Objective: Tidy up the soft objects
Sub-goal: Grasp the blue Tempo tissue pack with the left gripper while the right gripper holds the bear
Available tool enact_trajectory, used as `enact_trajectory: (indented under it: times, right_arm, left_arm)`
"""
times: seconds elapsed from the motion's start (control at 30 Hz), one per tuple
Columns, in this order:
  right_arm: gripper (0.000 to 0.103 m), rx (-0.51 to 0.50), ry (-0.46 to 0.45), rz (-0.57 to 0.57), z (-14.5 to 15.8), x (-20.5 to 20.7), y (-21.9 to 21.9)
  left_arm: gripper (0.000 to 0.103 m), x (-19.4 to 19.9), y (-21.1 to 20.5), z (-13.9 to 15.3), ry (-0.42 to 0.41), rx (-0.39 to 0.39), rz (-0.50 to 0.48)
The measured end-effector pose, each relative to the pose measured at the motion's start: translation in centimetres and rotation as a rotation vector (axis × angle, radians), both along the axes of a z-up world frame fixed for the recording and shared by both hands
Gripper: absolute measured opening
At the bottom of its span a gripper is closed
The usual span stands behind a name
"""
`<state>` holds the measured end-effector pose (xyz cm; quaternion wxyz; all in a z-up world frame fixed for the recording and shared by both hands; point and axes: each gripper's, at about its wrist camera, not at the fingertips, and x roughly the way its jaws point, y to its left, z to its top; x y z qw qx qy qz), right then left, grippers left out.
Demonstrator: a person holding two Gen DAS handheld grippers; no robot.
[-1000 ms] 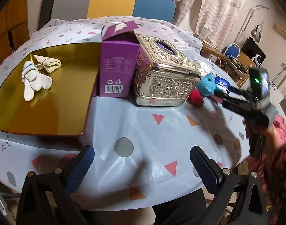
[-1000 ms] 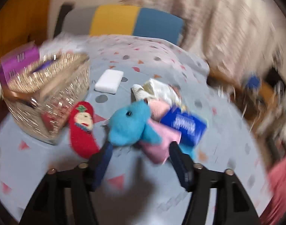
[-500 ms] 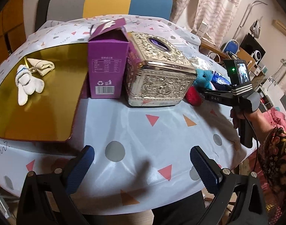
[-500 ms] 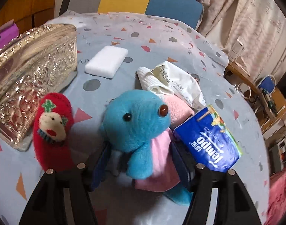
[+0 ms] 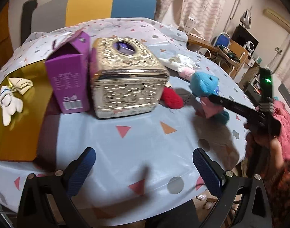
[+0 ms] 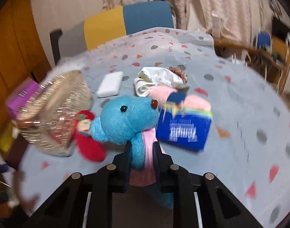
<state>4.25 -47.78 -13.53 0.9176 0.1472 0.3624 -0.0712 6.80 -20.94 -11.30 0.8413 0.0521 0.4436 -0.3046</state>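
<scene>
1. My right gripper (image 6: 141, 152) is clamped on the blue plush toy (image 6: 124, 121), its two fingers squeezed onto the toy's pink-clad body just below the head. In the left wrist view the toy seems to be lifted off the table, to the right of the silver tissue box (image 5: 126, 87).
2. My left gripper (image 5: 145, 169) is spread wide and holds nothing; it hovers over the bare tablecloth (image 5: 145, 136) in front of the tissue box.
3. I judge the plush light and squashy. It gives under the fingers, so the body is the right place to hold; the head would flop, and the pink fabric could slip.
4. By count I see one blue plush and one red felt doll (image 6: 88, 138) lying against the tissue box's right side.
5. Beyond the plush lie one blue Tempo tissue pack (image 6: 184, 131), one pink soft item (image 6: 198, 102), one white crumpled bundle (image 6: 156, 79) and one white sponge block (image 6: 110, 84).
6. Left of the tissue box stands one open purple carton (image 5: 69, 81). Further left, a gold tray (image 5: 17, 129) carries two pale soft pieces, a white one (image 5: 10, 100) and a cream one (image 5: 21, 83).
</scene>
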Motion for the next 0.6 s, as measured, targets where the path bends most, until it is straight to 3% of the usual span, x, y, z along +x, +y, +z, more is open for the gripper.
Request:
enact_trajectory:
  times: [0.23, 0.37, 0.6]
  right_arm:
    - [0.02, 0.069, 0.041, -0.137, 0.0, -5.8, -0.8]
    - [0.023, -0.03, 0.088, -0.202, 0.0, -6.9, -1.1]
    - [0.043, -0.148, 0.102, -0.175, -1.1, -4.7, -0.5]
  left_arm:
    - [0.103, -0.3, -2.6, 0.4, -0.021, 0.01, -0.033]
    - [0.103, 0.0, -4.7, 0.9, -0.017, 0.011, -0.054]
    - [0.103, 0.6, -9.1, 2.7, -0.048, -0.001, -0.08]
